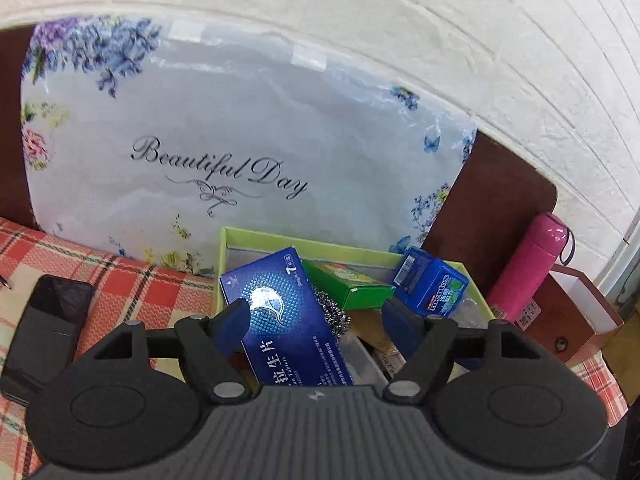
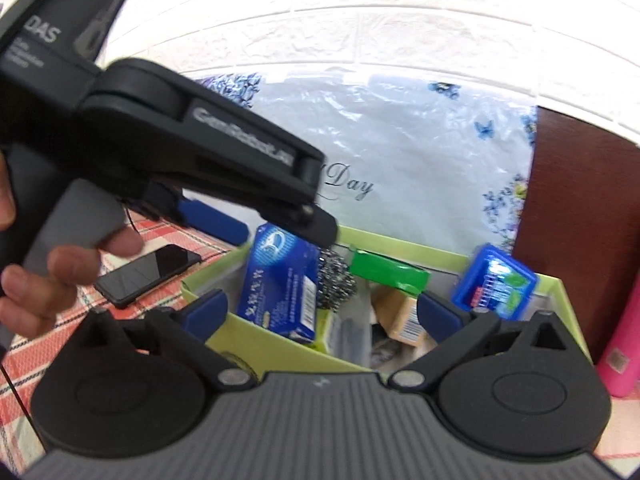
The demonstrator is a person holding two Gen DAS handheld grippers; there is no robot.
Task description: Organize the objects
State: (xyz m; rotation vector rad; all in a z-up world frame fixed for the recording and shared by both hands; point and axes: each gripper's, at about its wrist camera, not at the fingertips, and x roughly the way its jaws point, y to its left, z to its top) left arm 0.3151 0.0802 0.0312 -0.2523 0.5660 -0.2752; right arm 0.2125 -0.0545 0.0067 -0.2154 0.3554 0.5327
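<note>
A lime-green open box (image 1: pixel 280 236) (image 2: pixel 400 242) stands on the plaid cloth and holds several items. In it a blue tablet box (image 1: pixel 288 320) (image 2: pixel 276 284) leans on end. Beside that lie a steel scourer (image 1: pixel 332 312) (image 2: pixel 336 276), a green carton (image 1: pixel 348 284) (image 2: pixel 388 272) and a blue mint box (image 1: pixel 432 284) (image 2: pixel 496 284). My left gripper (image 1: pixel 316 312) (image 2: pixel 280 228) hangs over the tablet box, open, its pads not pressing on it. My right gripper (image 2: pixel 322 310) is wide open at the box's near rim, with nothing held.
A black phone (image 1: pixel 44 332) (image 2: pixel 148 272) lies on the cloth left of the box. A bagged floral pillow (image 1: pixel 240 140) leans on the wall behind. A pink bottle (image 1: pixel 528 264) (image 2: pixel 624 344) and a brown carton (image 1: pixel 576 312) stand at the right. A hand (image 2: pixel 60 272) grips the left gripper's handle.
</note>
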